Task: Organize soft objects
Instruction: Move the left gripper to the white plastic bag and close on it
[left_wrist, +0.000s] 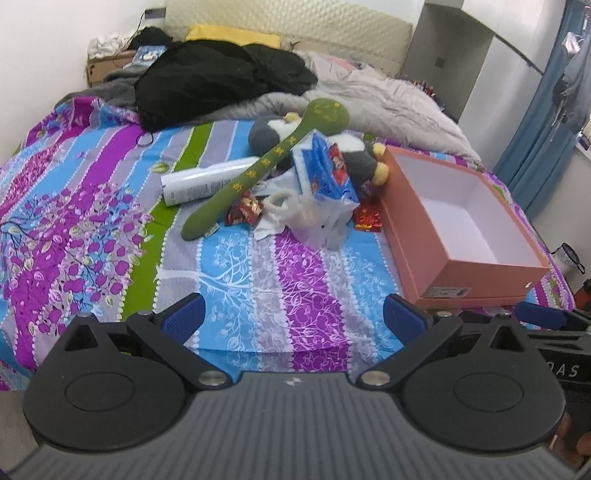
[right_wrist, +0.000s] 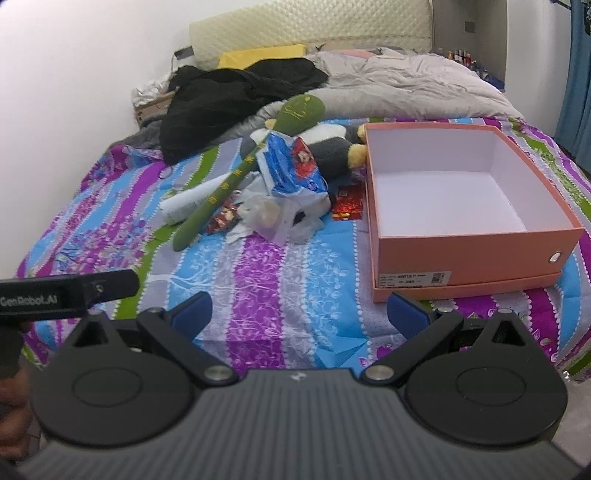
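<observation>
The left gripper (left_wrist: 293, 317) hangs over the near edge of the bed, its ribbed blue pads (left_wrist: 184, 316) spread wide with nothing between them. The right gripper (right_wrist: 299, 315) is likewise spread apart and empty.

Ahead of both, in the middle of the striped purple, blue and green floral bedsheet (left_wrist: 280, 266), lies a heap of soft things. A long olive-green plush paddle with yellow characters down its handle (left_wrist: 258, 170) slants across the pile, its round fuzzy head at the far end. Under it lies a grey, white and yellow stuffed toy (left_wrist: 358, 155), lying on its side, nappy in texture. A crinkled blue and white plastic tissue pack (left_wrist: 325, 173) leans against the toy, with a filmy translucent plastic bag (left_wrist: 306, 218) crumpled just nearer. A smooth white cylindrical bottle (left_wrist: 199, 184) lies flat left of the paddle; shiny red wrappers (left_wrist: 243, 212) sit beside the handle.

Ahead and to the right of the right gripper stands an open salmon-pink cardboard box with a white interior (right_wrist: 476, 251), matte, rectangular, beside the heap.
</observation>
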